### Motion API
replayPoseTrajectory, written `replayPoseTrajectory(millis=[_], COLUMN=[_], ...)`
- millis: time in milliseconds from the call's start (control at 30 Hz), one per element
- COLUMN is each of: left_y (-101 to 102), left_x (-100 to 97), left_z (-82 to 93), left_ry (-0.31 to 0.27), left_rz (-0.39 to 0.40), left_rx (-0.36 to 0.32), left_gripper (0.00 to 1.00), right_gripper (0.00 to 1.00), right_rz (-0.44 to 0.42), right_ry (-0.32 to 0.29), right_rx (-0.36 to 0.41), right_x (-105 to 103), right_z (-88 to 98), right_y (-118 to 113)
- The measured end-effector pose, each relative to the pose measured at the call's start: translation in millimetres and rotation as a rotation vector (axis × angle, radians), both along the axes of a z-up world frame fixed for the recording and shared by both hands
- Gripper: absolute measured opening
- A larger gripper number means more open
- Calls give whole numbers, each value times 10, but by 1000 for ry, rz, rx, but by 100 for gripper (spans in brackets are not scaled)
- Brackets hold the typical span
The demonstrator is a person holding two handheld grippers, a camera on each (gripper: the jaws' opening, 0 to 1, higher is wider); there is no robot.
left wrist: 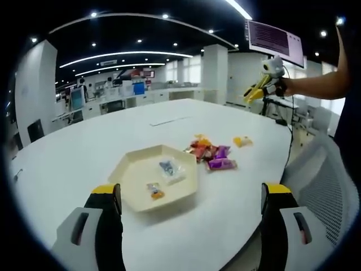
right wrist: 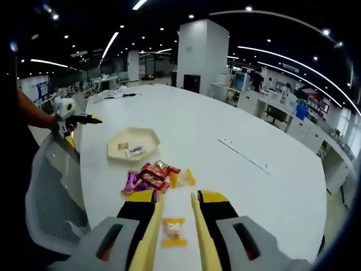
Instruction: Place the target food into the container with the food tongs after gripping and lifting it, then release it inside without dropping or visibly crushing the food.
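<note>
Tray [left wrist: 131,176], cream and hexagonal, sits centre frame in the left gripper view on the white table [left wrist: 84,147], with two small wrapped pieces inside. Snack pile [left wrist: 210,153] lies just right of the tray; one yellow packet [left wrist: 242,141] lies apart, further right. Left gripper [left wrist: 192,195] at bottom of frame, jaws wide apart, nothing between them. Right gripper [right wrist: 175,199] at bottom centre of the right gripper view carries yellow tongs [right wrist: 151,237], arms slightly parted. Yellow-wrapped candy [right wrist: 174,231] shows between the tong arms; contact cannot be judged. Mesh chair [right wrist: 48,192] at lower left.
</note>
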State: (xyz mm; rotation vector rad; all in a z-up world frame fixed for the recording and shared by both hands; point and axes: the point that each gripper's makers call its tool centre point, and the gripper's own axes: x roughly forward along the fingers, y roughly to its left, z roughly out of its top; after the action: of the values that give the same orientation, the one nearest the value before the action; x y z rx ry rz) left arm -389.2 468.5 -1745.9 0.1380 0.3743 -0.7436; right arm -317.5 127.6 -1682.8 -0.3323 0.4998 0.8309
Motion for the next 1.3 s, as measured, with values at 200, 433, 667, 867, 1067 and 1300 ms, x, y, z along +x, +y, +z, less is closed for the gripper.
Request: replayPoseTrajectory(millis=[200, 433, 667, 867, 1067, 1300], left_y=[-4, 1, 2, 9, 12, 3], left_x=[-3, -4, -9, -3, 0, -10], left_z=[-6, -20, -34, -34, -46, -64], left_ry=[4, 8, 12, 12, 16, 22], left_rz=[1, 3, 4, 7, 7, 0], left_rx=[2, 7, 13, 12, 14, 21], left_gripper=[99, 99, 99, 99, 99, 99], right_gripper=[28, 28, 29, 28, 29, 29], right_rz=[-11, -34, -53, -39, -51, -64], right_ry=[27, 52, 58, 63, 94, 146], right_rx=[-2, 16, 26, 14, 6, 5], right_x=[-7, 7, 24, 6, 10, 28], right_z=[-203, -417, -601, -735, -869, -1013], right_y=[-45, -85, -70, -70, -105, -95])
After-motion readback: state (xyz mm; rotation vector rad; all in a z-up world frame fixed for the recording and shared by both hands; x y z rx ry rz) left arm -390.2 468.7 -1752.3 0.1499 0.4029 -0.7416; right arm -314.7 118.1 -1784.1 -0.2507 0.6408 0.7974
